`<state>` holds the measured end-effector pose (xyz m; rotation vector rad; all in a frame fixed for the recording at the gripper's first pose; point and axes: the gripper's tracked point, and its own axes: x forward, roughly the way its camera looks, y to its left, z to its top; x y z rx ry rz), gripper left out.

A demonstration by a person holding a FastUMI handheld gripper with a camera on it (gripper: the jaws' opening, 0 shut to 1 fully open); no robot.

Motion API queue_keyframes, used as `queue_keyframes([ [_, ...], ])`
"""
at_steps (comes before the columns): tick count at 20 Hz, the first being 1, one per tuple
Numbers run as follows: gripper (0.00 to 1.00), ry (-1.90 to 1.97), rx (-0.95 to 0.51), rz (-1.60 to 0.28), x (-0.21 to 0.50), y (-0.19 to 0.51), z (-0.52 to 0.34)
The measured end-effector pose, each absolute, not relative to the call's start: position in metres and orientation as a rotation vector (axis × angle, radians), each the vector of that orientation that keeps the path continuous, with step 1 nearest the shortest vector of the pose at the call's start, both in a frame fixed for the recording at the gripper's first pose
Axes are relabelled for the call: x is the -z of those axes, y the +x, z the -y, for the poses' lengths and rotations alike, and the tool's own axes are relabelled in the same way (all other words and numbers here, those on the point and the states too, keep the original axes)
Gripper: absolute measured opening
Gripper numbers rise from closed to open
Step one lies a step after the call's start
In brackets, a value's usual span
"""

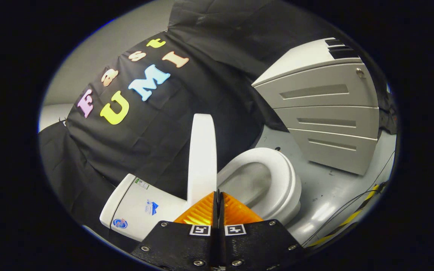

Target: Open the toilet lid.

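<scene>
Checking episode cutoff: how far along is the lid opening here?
Mostly done: the toilet lid stands raised edge-on, off the seat, and the bowl is exposed. In hand: the gripper sits right at the lid's lower edge, fingers closed together with no gap; whether they pinch the lid cannot be told. Left: probably tip the lid back toward the tank and withdraw.

Grey three-drawer cabinet (326, 113) against black cloth wall (209, 75), grey floor (322, 192), thin cables (352, 210), yellow-black striped tape (349, 220)
</scene>
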<state>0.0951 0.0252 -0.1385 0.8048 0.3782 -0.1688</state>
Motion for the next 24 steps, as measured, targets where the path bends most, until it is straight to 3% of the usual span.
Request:
queue_keyframes([
  [24, 0.00, 0.491, 0.024, -0.379, 0.056, 0.104, -0.124],
])
